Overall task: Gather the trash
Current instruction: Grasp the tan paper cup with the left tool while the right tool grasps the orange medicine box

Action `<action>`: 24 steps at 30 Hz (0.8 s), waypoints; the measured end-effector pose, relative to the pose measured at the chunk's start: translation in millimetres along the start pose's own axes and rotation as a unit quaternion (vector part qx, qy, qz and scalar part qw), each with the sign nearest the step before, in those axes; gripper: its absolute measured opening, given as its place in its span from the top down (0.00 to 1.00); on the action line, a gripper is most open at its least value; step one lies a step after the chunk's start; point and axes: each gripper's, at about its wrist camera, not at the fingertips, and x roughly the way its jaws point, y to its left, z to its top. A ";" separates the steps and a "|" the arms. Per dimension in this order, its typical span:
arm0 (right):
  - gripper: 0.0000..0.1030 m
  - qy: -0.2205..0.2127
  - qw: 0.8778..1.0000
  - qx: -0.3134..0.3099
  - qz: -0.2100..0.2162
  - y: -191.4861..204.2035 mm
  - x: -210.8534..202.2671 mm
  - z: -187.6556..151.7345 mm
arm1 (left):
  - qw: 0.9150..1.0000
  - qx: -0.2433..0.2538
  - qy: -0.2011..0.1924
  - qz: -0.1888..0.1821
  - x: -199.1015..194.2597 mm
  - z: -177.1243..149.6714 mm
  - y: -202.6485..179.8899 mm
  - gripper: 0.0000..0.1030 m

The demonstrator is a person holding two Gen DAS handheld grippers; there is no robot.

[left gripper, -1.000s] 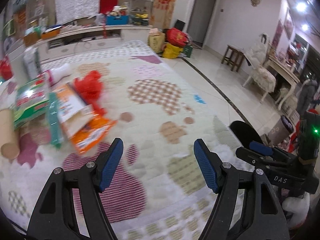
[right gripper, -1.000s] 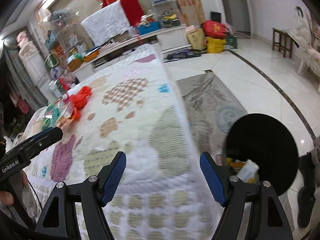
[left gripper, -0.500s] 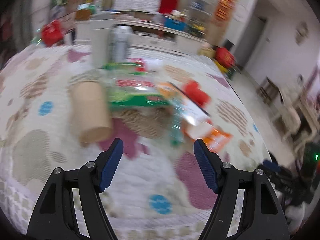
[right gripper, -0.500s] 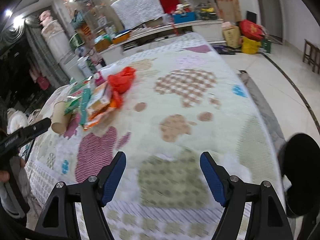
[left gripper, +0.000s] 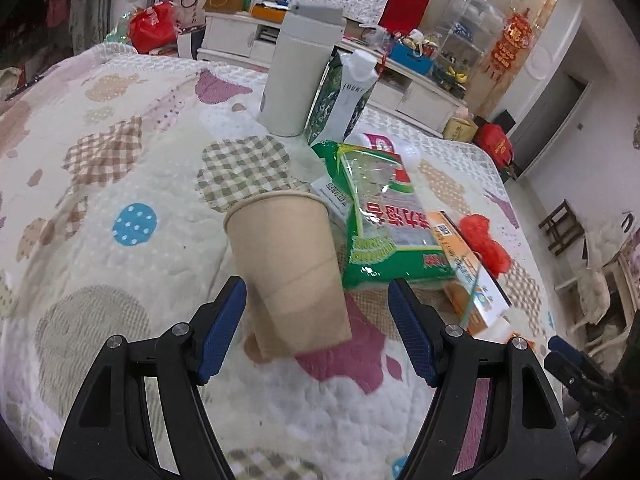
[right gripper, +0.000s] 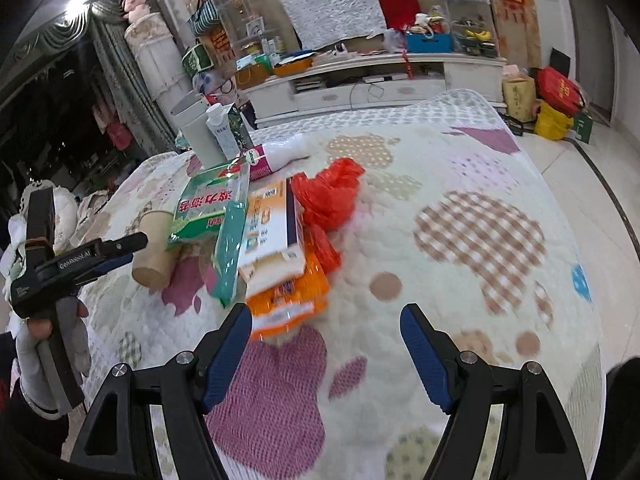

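Right now the left gripper [left gripper: 316, 334] hangs over the quilted bed [left gripper: 120, 160], jaws spread wide on either side of a tipped-over paper cup [left gripper: 288, 272] without touching it. Just beside the cup, on its far side, lie a green packet [left gripper: 380, 220], an orange box [left gripper: 468, 268] and a red plastic bag [left gripper: 484, 240]. The right gripper [right gripper: 326, 356] is likewise wide open and empty, near the orange wrapper [right gripper: 288, 300] at the pile's edge.

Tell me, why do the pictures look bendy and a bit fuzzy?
Left wrist view: the fisheye lens curves the room's edges; the paper cup looks sharp. Right wrist view: same curving, with the orange packet smeared and ceiling lights glaring at the top left.
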 end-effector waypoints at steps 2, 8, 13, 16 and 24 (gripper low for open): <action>0.28 0.004 1.000 -0.006 0.002 3.4 10.0 9.2 | 1.000 -0.003 0.007 0.007 9.2 3.6 1.9 0.30; 0.28 0.023 0.999 -0.036 0.002 20.4 43.3 29.8 | 0.999 -0.020 0.031 0.003 25.4 2.7 14.8 0.41; 0.29 0.033 0.997 -0.070 -0.006 37.9 66.1 41.4 | 1.000 -0.002 0.024 -0.001 10.0 -3.5 19.1 0.42; 0.31 0.040 0.996 -0.081 -0.010 45.0 76.9 47.4 | 1.000 0.002 0.018 -0.007 -4.2 -6.8 23.0 0.42; 0.47 0.070 0.991 -0.108 -0.030 58.7 107.6 51.0 | 1.000 -0.005 0.002 -0.014 -35.5 -11.9 35.6 0.42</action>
